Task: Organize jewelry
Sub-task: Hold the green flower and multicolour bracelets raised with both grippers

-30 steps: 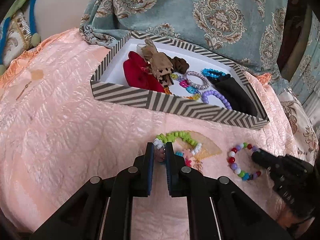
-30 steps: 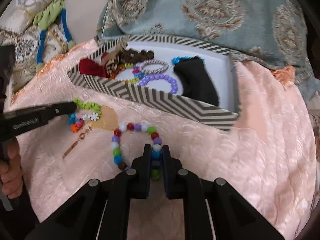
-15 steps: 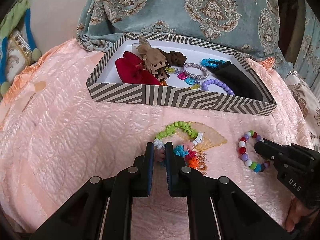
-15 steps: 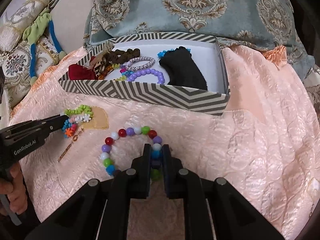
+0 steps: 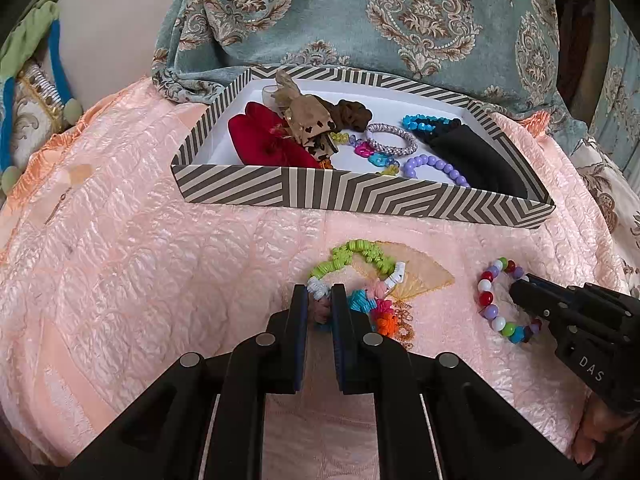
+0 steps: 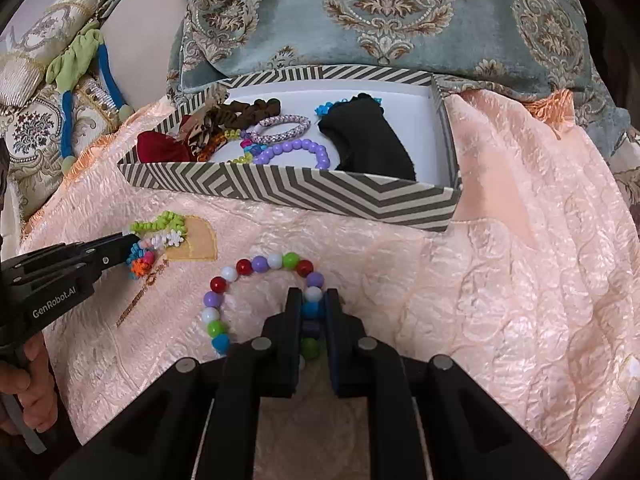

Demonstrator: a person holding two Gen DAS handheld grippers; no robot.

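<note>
Bead bracelet (image 6: 256,276): on the pink quilt (image 6: 500,300), in front of the striped box (image 6: 320,196), its right side clamped in the right claw (image 6: 313,300).
Ruffled bracelet (image 5: 356,280): on the quilt left of the bead bracelet, white end pinched in the left claw (image 5: 320,300).
Box: holds purple beads (image 5: 436,168), a black cloth (image 5: 476,156), a red piece (image 5: 264,140).

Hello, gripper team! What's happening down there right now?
Left gripper shut on frilly bracelet. Right gripper shut on beaded bracelet. Striped box ahead, path clear.
</note>
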